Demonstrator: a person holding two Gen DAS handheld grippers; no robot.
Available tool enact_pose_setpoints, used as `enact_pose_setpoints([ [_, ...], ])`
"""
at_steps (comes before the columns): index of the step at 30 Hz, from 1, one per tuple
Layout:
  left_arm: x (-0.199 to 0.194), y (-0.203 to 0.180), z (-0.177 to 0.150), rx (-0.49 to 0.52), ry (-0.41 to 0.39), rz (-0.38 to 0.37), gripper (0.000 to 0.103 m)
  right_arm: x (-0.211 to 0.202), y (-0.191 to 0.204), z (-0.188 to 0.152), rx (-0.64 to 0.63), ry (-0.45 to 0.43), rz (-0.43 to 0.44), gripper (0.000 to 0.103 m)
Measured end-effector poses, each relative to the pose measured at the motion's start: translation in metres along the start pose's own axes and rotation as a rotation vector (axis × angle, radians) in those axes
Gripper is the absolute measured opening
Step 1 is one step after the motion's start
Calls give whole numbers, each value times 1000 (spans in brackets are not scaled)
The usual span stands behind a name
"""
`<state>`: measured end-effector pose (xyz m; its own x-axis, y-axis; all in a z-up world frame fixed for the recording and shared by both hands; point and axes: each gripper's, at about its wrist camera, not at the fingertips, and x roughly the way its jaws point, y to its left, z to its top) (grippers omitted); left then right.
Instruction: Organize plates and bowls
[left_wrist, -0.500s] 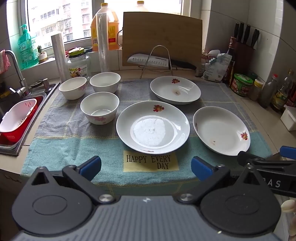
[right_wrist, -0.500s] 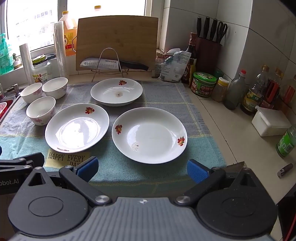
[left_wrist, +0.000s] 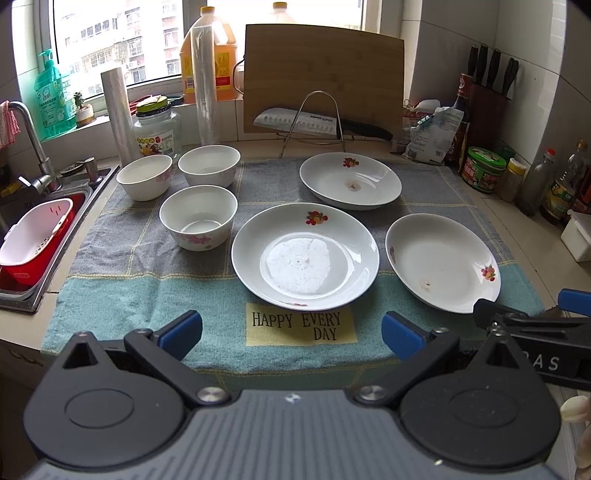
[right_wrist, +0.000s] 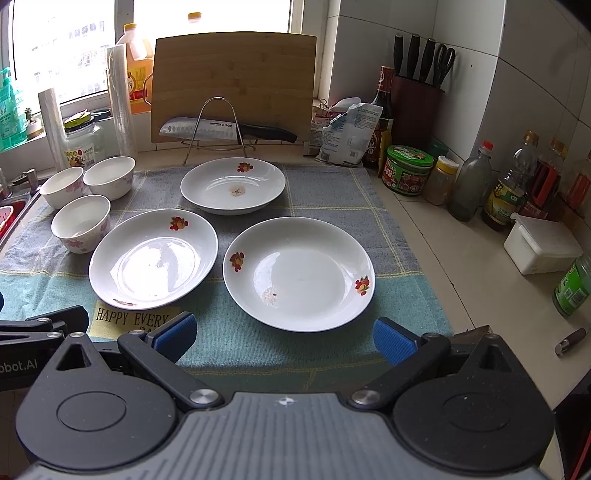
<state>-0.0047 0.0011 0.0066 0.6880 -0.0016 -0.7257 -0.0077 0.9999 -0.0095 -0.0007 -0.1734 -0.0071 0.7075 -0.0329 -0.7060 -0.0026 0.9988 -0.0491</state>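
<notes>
Over the towel's near edge, the left gripper (left_wrist: 291, 328) and right gripper (right_wrist: 284, 332) hang with jaws spread wide, holding and touching nothing. Three white plates (left_wrist: 304, 256) with fruit prints lie singly across the towel (left_wrist: 147, 288); three floral bowls (left_wrist: 199, 218) cluster at its far left corner beside the sink (left_wrist: 22, 295). Bare towel lies along the near left edge.

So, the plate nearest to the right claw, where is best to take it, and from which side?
Probably at the near rim of the plate, coming from the front edge of the towel. It lies flat and shallow, with its rim flaring up off the cloth. The right claw is open, just short of that edge, so one finger could go over the rim, one under.
</notes>
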Motion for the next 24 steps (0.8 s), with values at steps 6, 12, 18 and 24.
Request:
enact_pose_setpoints([
  [6,8,2,2,-2,-5,0,102,2,1,2,1,0,-1,103],
  [12,14,4,5,1,-1,-7,102,5,2,5,2,2,-2,103],
  [18,23,4,10,6,4,-28,102,11,2,8,8,-1,2,103],
  [24,32,6,13,29,28,-49,102,18,4,11,1,-15,0,103],
])
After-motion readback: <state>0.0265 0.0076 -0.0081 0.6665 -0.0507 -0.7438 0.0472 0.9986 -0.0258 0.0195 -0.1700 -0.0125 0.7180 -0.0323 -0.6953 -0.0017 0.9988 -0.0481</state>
